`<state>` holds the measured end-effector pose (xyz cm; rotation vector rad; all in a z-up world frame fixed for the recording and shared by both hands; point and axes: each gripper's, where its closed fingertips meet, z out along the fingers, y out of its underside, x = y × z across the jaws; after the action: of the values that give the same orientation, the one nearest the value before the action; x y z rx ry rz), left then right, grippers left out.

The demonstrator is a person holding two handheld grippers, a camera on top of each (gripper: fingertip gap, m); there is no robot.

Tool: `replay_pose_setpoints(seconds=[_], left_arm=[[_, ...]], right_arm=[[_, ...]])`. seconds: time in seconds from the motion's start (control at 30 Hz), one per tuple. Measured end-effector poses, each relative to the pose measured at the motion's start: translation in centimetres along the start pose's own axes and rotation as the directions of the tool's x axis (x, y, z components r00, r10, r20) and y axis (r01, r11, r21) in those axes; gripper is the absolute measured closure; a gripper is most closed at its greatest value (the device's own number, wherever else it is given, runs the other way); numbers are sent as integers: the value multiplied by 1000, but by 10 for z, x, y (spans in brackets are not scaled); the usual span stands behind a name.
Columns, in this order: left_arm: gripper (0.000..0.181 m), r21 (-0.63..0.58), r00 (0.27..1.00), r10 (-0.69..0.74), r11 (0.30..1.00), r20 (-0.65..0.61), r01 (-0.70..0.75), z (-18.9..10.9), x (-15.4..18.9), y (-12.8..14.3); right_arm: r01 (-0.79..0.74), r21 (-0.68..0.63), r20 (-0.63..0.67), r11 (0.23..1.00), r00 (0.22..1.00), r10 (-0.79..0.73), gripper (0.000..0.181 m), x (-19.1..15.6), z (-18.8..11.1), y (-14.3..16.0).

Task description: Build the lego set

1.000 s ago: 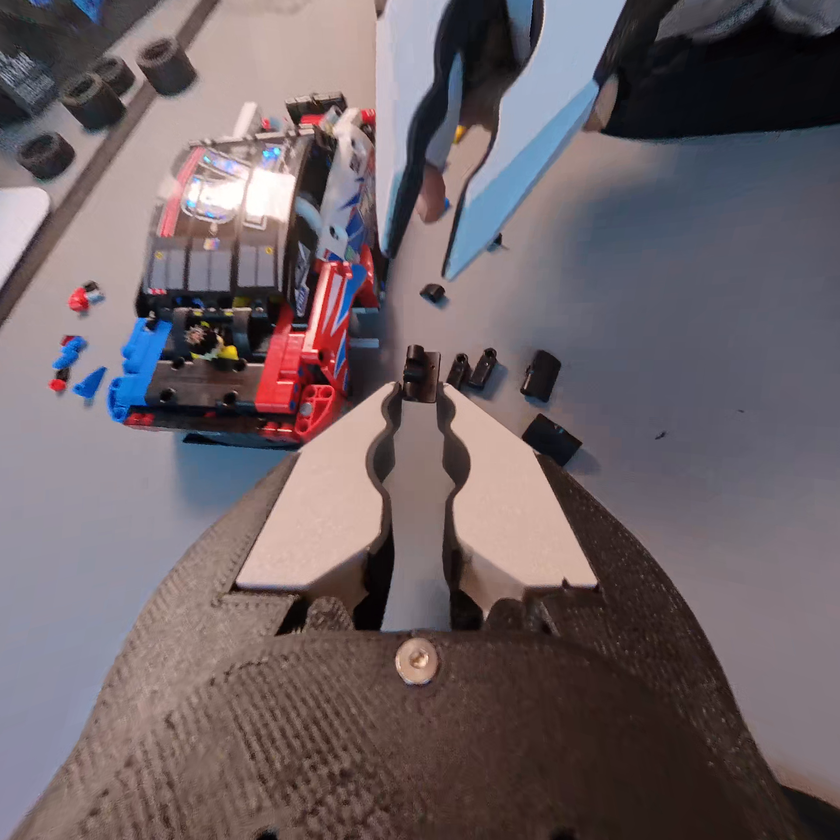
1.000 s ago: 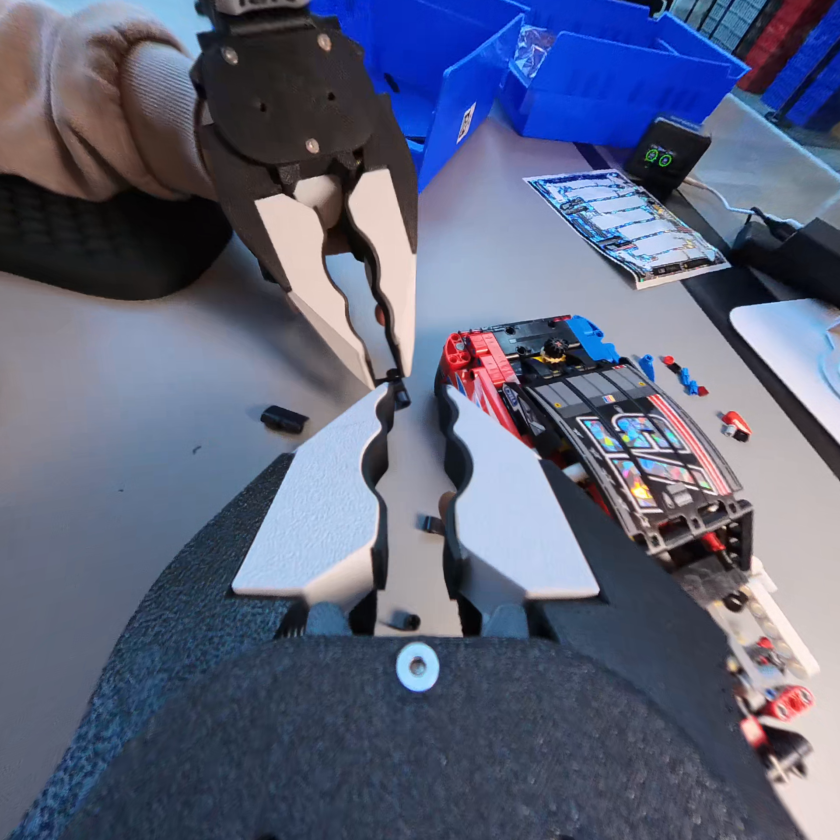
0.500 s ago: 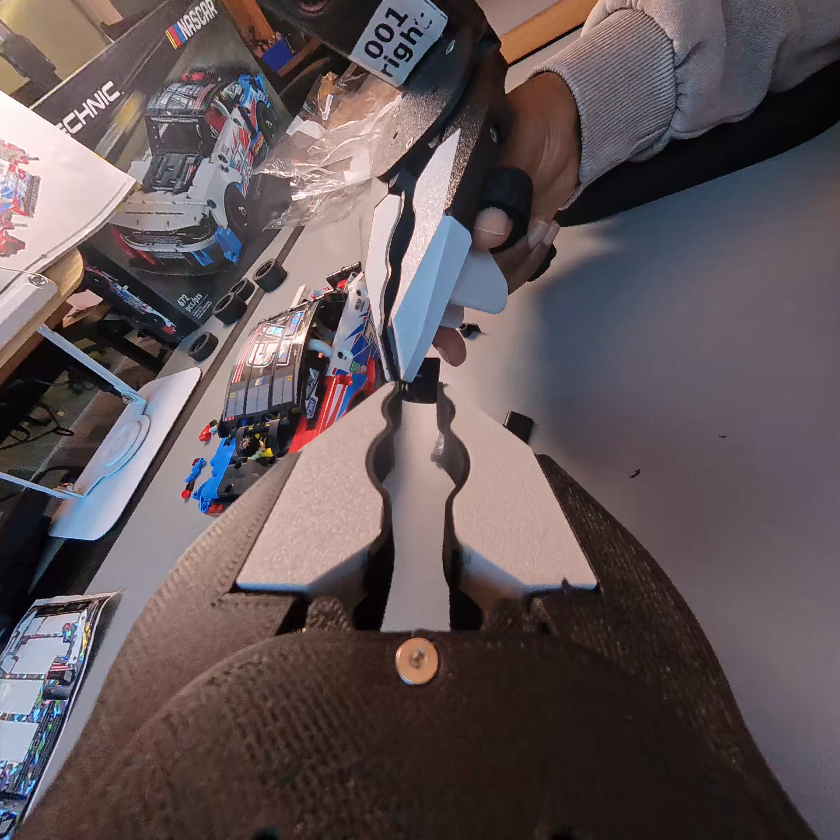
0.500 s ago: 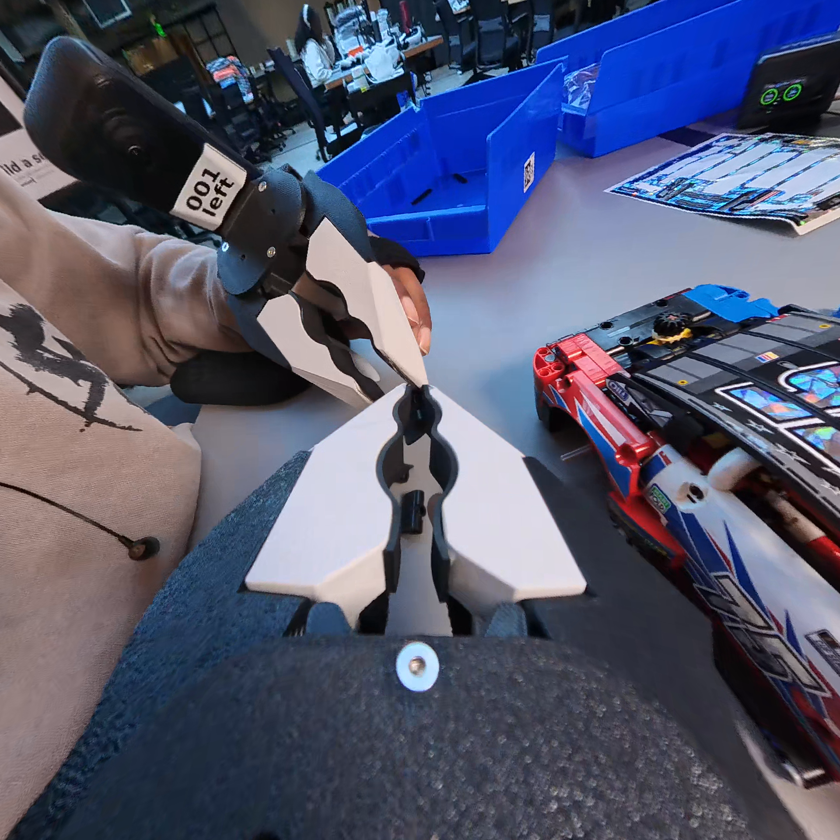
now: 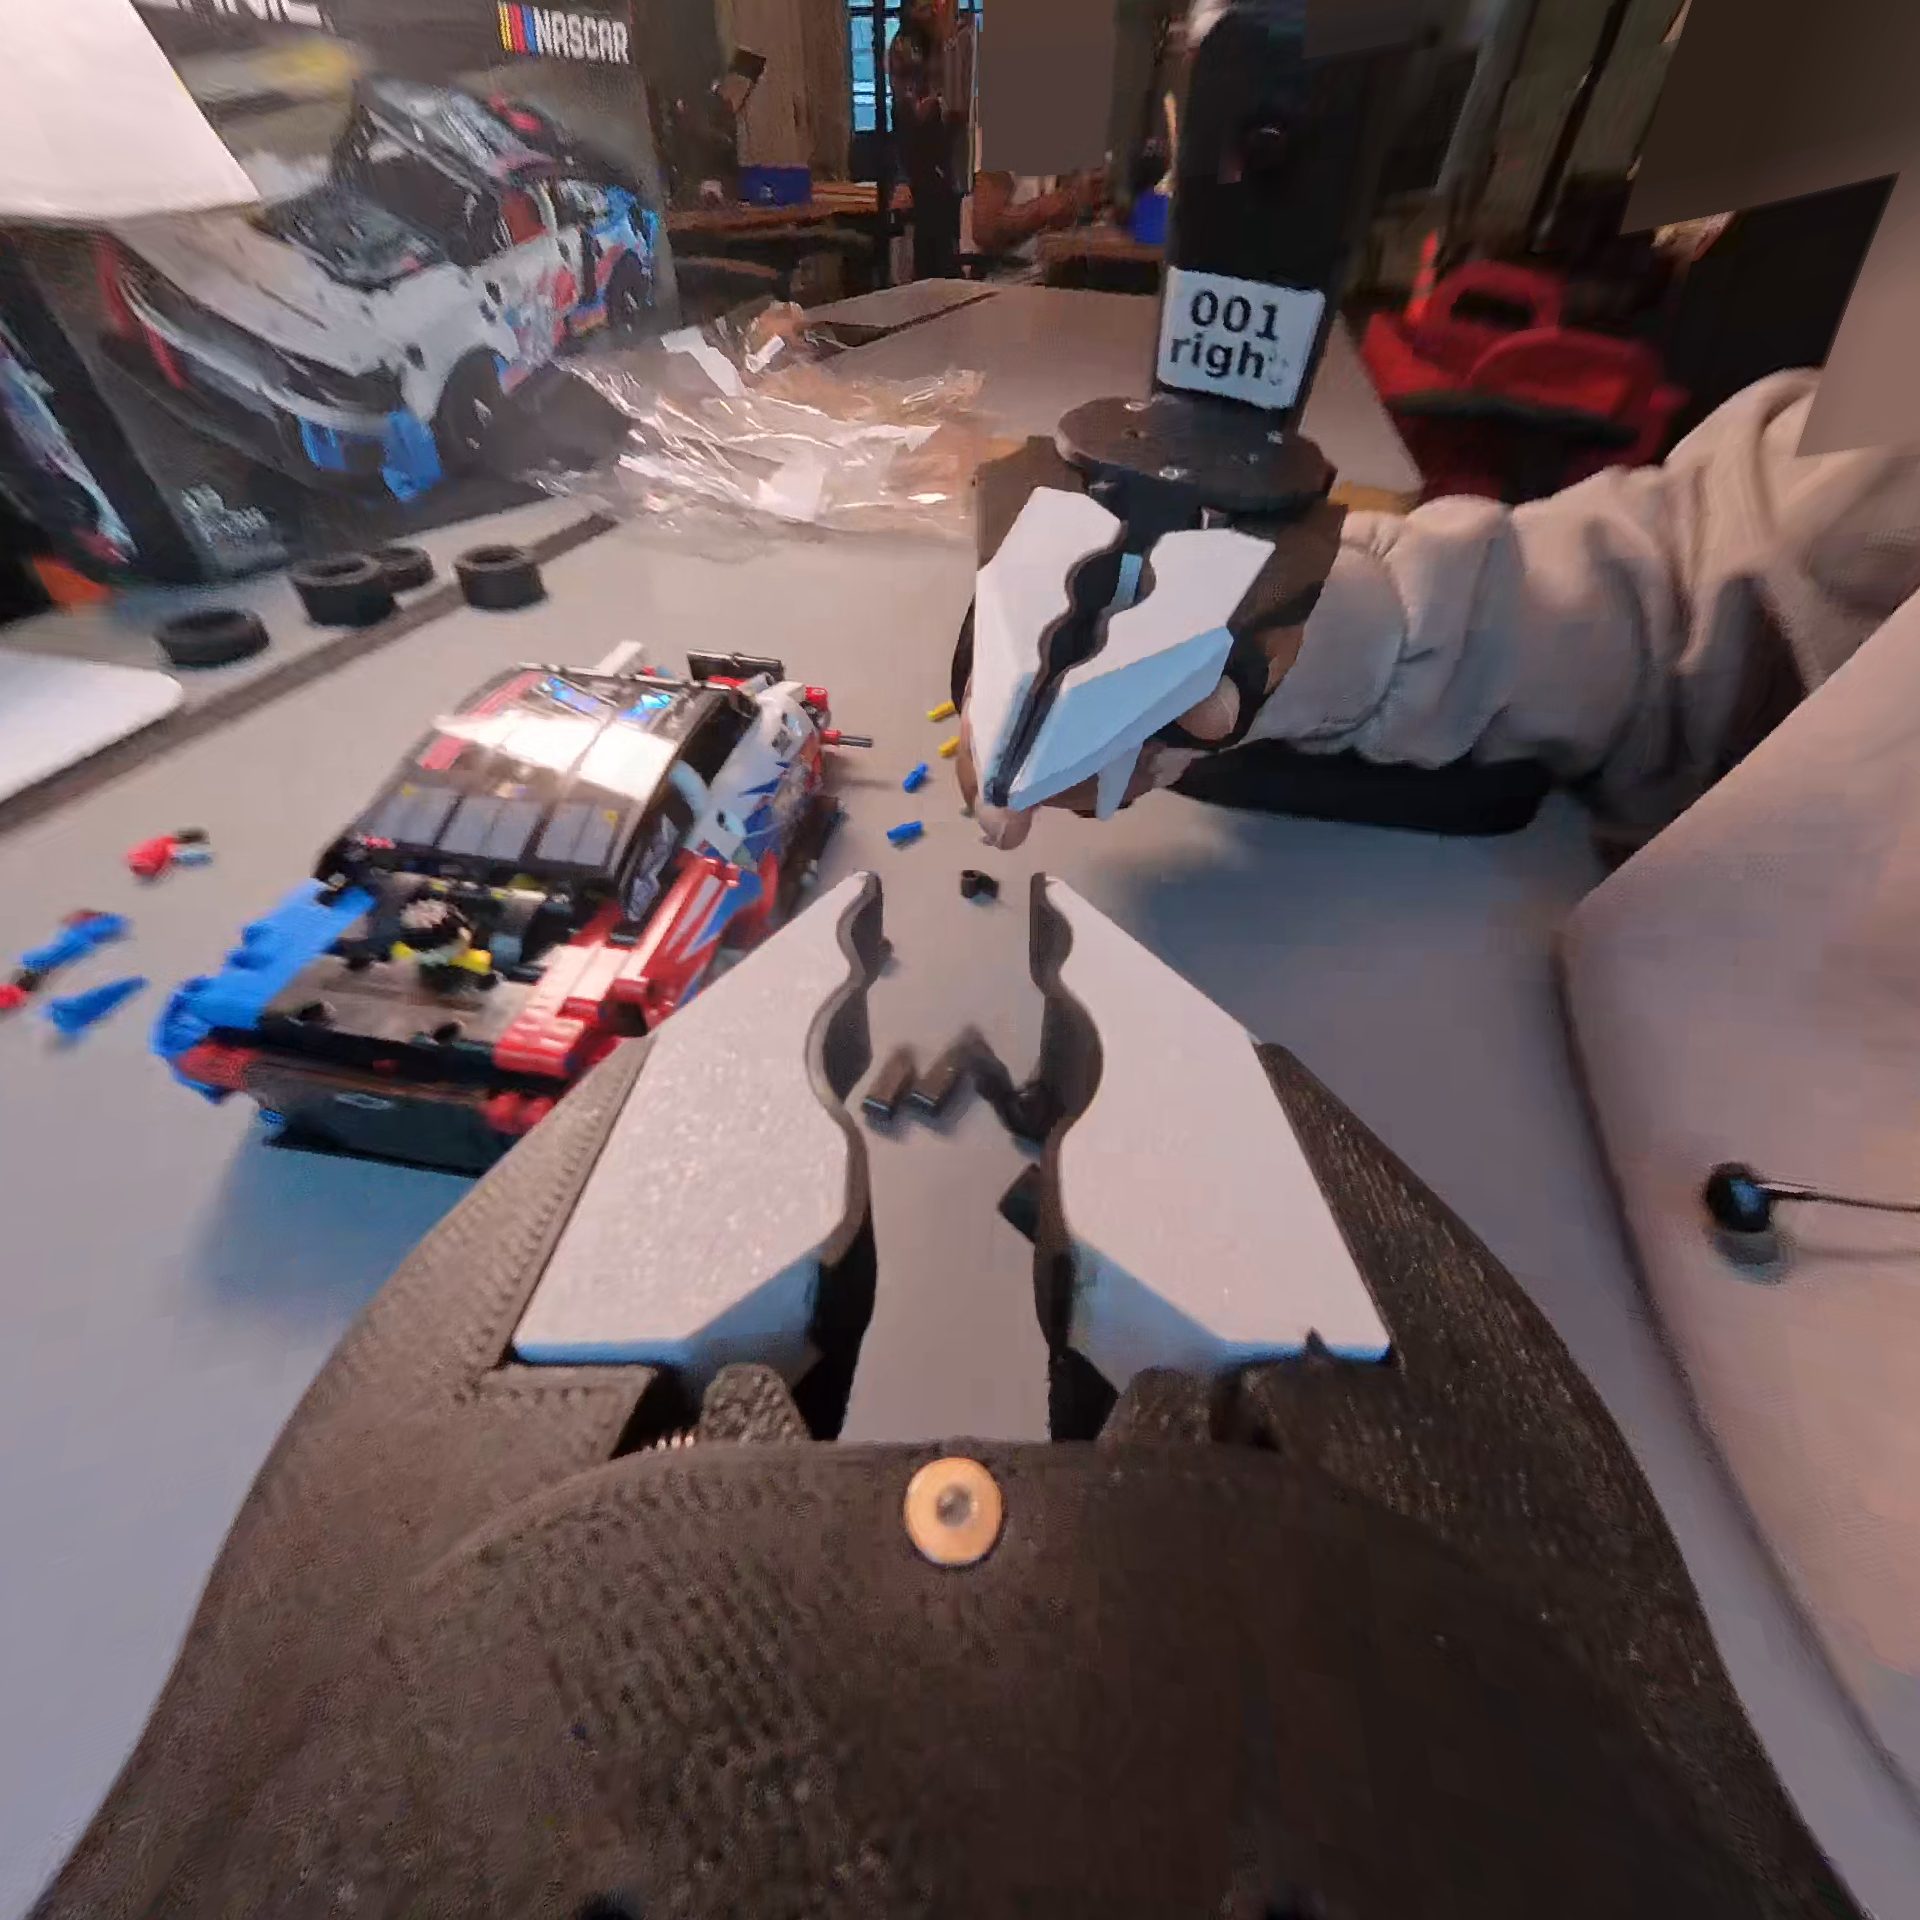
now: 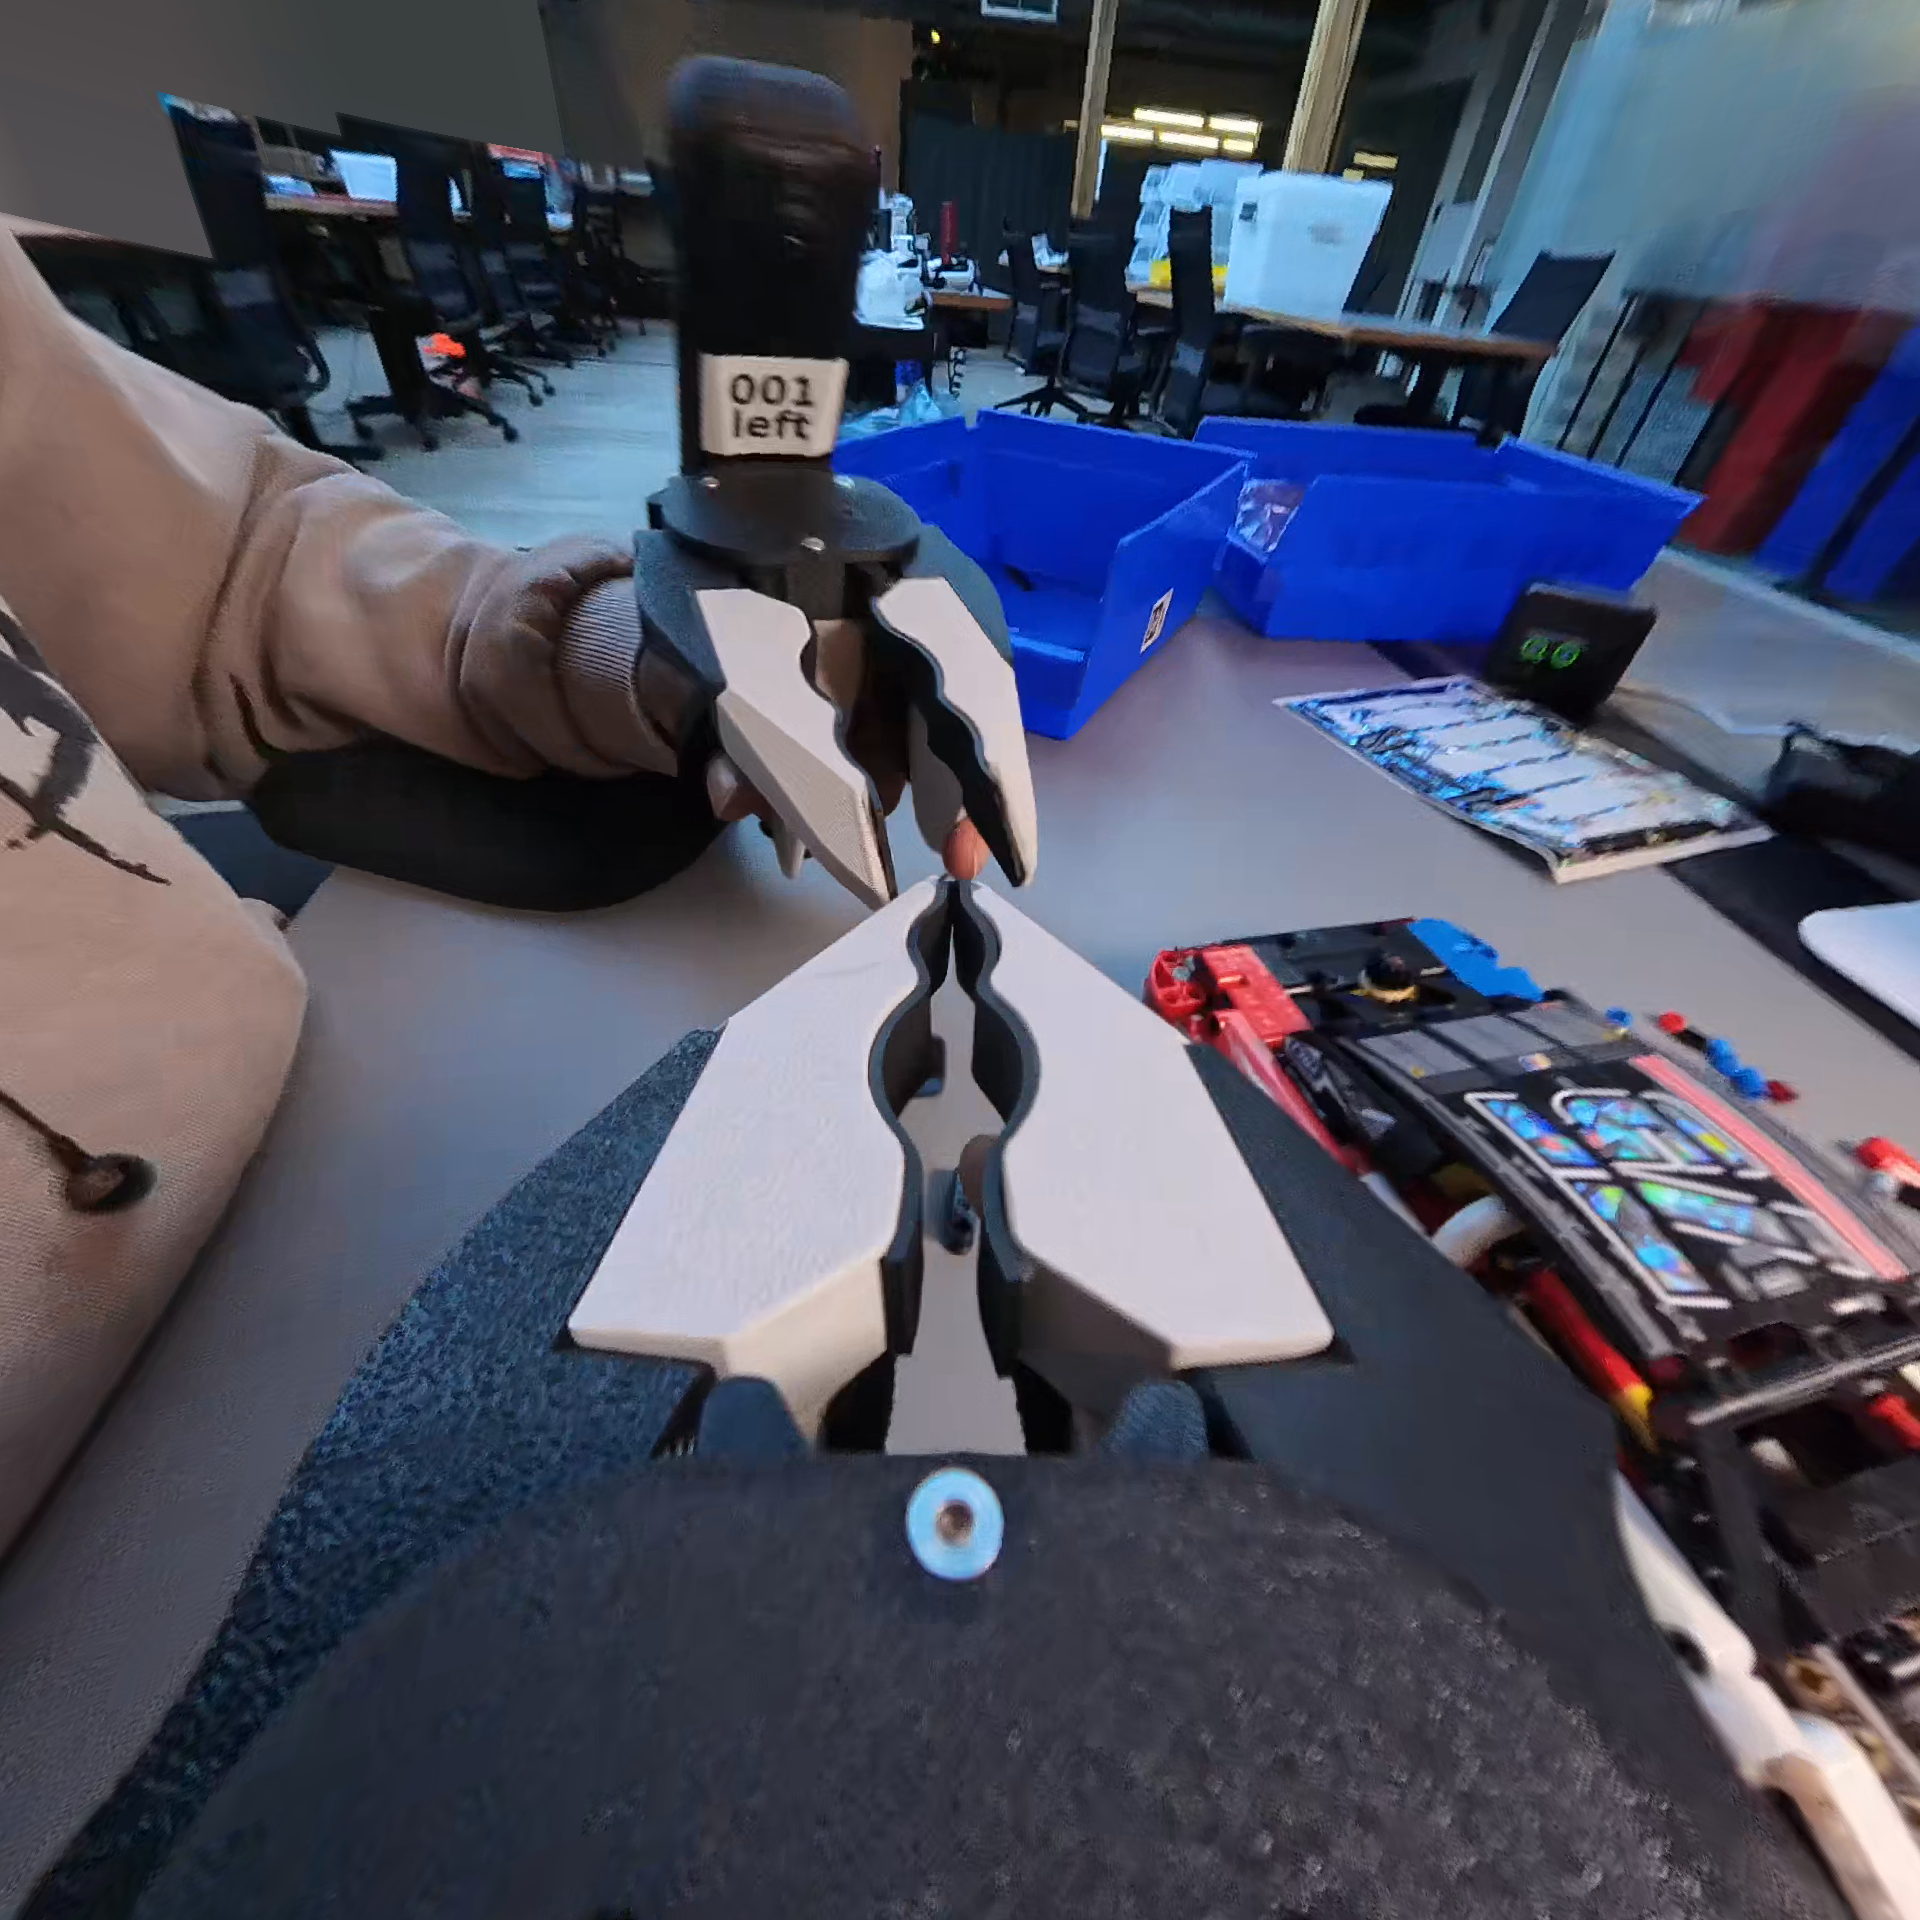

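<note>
- The lego car (image 5: pixel 540 883) sits on the grey counter (image 5: pixel 1351 987). It is black on top, with red and white sides and a blue end. It is only partly built.
- In the left wrist view the car is just to the left of the left gripper (image 5: pixel 956 894). In the right wrist view it is to the right of the right gripper (image 6: pixel 951 894).
- The left gripper's fingers are spread apart with nothing between them. Under the gap, a few small black pieces (image 5: pixel 935 1081) lie on the counter.
- The right gripper's fingers are pressed together at the tips. Something small and dark (image 6: pixel 954 1216) shows low down between them, but I cannot tell if they pinch it.
- The two grippers point at each other, tips near but not touching. A hand in a tan sleeve holds each one.
- Small blue pegs (image 5: pixel 906 805) and yellow pegs (image 5: pixel 943 727) lie next to the car.
- More blue and red bits (image 5: pixel 83 966) lie on the car's other side.
- Four black tyres (image 5: pixel 343 592) sit farther back, near the set's box (image 5: pixel 343 270) and some clear bags (image 5: pixel 790 436).
- Blue bins (image 6: pixel 1091 561) and a shiny sticker sheet (image 6: pixel 1507 769) are far across the counter.
</note>
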<state>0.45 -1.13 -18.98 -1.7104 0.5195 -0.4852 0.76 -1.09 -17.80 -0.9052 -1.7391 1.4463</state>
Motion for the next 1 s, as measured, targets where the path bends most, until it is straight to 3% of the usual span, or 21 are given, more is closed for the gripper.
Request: replay_pose_setpoints(seconds=[0.1, 0.17, 0.27, 0.37, 0.53, 0.7, 0.77, 0.83, 0.9, 1.0], left_arm=[[154, 21, 953, -257, 965, -159, 263, -2, 7, -2], [159, 4, 950, -289, 956, -120, 292, -2, -3, 2], [159, -161, 982, -189, 970, -23, 183, -7, -16, 30], [153, -378, 995, -100, 922, -23, 84, -21, -15, 68], [143, -492, 996, -93, 867, -5, 79, -36, -17, 92], [168, -592, 999, 47, 805, -12, -45, -32, -14, 103], [168, -579, 1000, 4, 815, 7, 0, -30, -16, 101], [168, -472, 978, -195, 870, -68, 141, -22, 0, 84], [168, -362, 893, -402, 878, -205, 312, -16, 20, 55], [169, -291, 769, -537, 841, -346, 456, -13, 35, 28]], right_arm=[[219, -11, -67, 976, 973, -219, 181, -2, -1, -4], [287, -59, -87, 956, 953, -291, 181, -1, 0, 2], [248, -128, -67, 960, 964, -257, 181, 1, 1, 17], [244, -167, -86, 955, 962, -261, 181, 8, 0, 25], [211, -183, -88, 960, 969, -230, 181, 10, 3, 30], [198, -201, -75, 959, 973, -216, 181, 7, 8, 37], [207, -199, -53, 958, 974, -221, 181, 1, 10, 38], [250, -195, -15, 948, 966, -257, 177, -7, 12, 39], [307, -183, 11, 934, 951, -310, 165, -15, 14, 37], [341, -149, 94, 928, 939, -330, 158, -35, 16, 34]])
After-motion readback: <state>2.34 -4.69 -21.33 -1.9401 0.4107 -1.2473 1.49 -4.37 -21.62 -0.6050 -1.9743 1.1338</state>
